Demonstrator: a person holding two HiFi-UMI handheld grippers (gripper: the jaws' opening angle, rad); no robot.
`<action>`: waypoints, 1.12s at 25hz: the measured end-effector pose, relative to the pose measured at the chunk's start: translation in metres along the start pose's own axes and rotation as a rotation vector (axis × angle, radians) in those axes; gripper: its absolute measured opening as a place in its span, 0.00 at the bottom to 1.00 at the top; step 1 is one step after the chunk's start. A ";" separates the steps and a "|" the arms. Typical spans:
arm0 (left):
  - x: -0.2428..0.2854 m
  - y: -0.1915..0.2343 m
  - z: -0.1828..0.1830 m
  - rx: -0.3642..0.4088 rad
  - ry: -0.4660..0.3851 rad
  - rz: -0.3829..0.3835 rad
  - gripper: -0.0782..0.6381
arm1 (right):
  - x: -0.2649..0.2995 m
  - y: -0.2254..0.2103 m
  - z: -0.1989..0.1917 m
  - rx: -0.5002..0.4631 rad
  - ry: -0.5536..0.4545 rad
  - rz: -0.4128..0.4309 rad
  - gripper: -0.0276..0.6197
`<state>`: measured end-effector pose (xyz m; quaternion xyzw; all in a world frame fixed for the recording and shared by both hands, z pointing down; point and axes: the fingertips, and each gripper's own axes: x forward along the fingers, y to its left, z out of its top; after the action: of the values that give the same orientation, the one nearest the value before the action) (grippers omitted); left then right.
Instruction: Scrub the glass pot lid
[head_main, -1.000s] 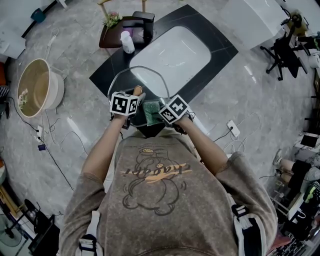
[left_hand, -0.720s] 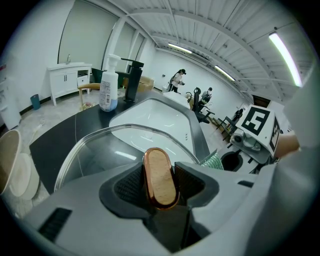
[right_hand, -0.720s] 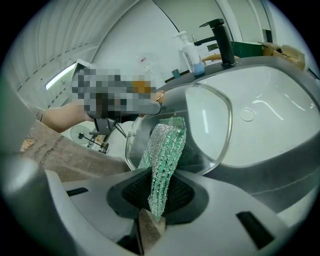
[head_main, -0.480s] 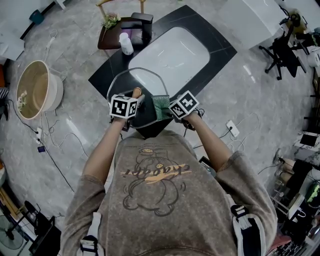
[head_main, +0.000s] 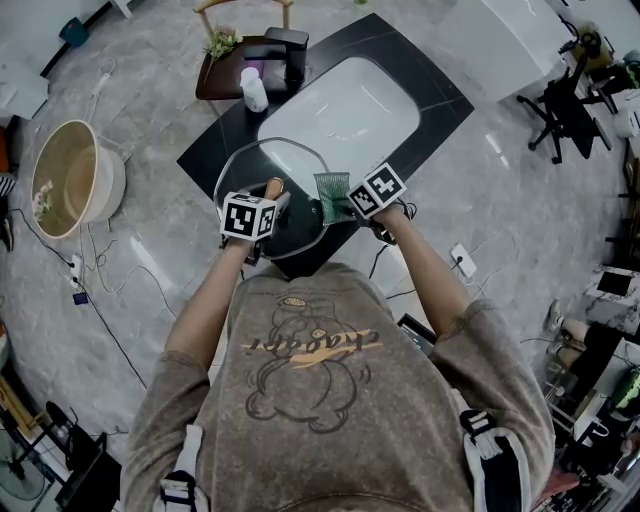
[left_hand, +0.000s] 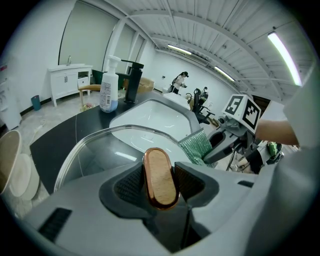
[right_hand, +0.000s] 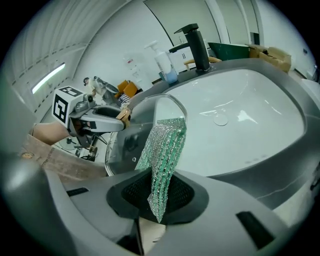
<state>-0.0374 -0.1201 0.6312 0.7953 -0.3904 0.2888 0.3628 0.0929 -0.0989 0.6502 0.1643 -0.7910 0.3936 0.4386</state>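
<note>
Left tongs (left_hand: 160, 184) clamped on the knob (left_hand: 159, 172) of the lid (left_hand: 95, 150), right tongs (right_hand: 159, 197) pinching a green scrub pad (right_hand: 166, 145) at its right edge. Could twist off that smooth knob if scrubbed hard.

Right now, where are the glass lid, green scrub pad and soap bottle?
glass lid (left_hand: 102, 155): left gripper view, bare glass.
green scrub pad (right_hand: 167, 142): right gripper view, its middle.
soap bottle (head_main: 255, 88): head view, its body.
</note>
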 end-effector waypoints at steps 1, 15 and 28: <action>0.000 0.000 0.000 -0.001 -0.001 0.000 0.38 | 0.000 -0.002 0.002 0.006 0.007 0.004 0.18; -0.002 -0.001 0.001 0.005 -0.005 -0.006 0.38 | 0.000 -0.039 0.050 0.094 0.040 -0.024 0.18; -0.001 -0.001 0.003 0.005 -0.011 -0.008 0.38 | 0.011 -0.052 0.096 0.056 0.088 -0.050 0.18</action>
<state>-0.0367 -0.1215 0.6283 0.7993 -0.3888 0.2839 0.3598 0.0643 -0.2051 0.6545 0.1785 -0.7553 0.4113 0.4780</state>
